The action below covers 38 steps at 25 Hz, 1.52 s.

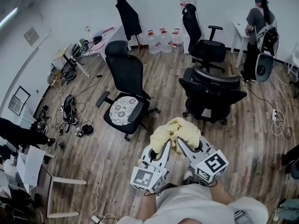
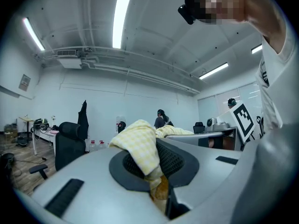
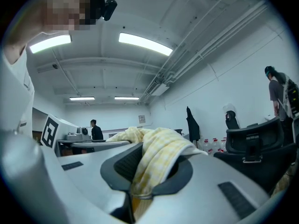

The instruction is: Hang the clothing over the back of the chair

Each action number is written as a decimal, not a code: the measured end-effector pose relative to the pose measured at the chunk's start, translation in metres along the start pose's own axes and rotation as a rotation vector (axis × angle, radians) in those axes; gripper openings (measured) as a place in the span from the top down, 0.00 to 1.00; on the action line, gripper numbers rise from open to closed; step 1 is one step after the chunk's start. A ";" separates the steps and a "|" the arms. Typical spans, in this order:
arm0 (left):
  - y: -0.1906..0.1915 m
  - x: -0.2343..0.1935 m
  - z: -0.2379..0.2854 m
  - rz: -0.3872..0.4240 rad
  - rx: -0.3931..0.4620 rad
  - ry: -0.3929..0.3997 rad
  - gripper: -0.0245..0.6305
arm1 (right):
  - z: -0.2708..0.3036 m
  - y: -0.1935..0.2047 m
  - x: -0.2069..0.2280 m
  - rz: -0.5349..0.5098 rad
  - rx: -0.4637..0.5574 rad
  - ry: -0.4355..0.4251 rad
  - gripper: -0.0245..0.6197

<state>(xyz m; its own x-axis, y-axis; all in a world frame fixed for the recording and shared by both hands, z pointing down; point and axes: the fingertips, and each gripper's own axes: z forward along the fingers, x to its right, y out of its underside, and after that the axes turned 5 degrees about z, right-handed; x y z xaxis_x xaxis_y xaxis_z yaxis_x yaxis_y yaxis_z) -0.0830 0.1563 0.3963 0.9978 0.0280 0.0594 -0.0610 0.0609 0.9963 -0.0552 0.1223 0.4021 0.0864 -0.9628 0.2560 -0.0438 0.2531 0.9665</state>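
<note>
no word, brand or number can be read: the left gripper [image 1: 166, 148] and the right gripper [image 1: 182, 147] bear only black-and-white square markers [image 1: 148, 177], and the wall plaque [image 1: 32, 35] far ahead-left of them is too small to read.

bright, even light comes from ceiling strip lights [image 2: 122, 18], with soft shadows. every view bows at its edges, and corners darken.

Left tool [image 1: 165, 147] and right tool [image 1: 180, 144], side by side, both clamp clothing [image 1: 175, 127].
</note>
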 end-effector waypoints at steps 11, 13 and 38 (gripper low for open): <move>-0.004 -0.019 0.040 0.007 -0.013 -0.025 0.89 | 0.024 -0.012 0.038 0.018 0.008 -0.034 0.87; -0.005 -0.026 0.048 0.006 -0.015 -0.018 0.89 | 0.032 -0.015 0.045 0.018 0.008 -0.032 0.87; 0.010 -0.166 0.155 -0.036 0.013 0.118 0.89 | 0.175 -0.025 0.140 0.001 -0.013 0.115 0.87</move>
<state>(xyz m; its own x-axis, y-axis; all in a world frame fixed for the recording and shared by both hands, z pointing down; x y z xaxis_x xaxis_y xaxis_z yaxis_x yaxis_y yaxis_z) -0.2459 -0.0027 0.4066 0.9896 0.1432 0.0166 -0.0240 0.0506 0.9984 -0.2167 -0.0351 0.4104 0.2003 -0.9454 0.2570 -0.0315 0.2560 0.9662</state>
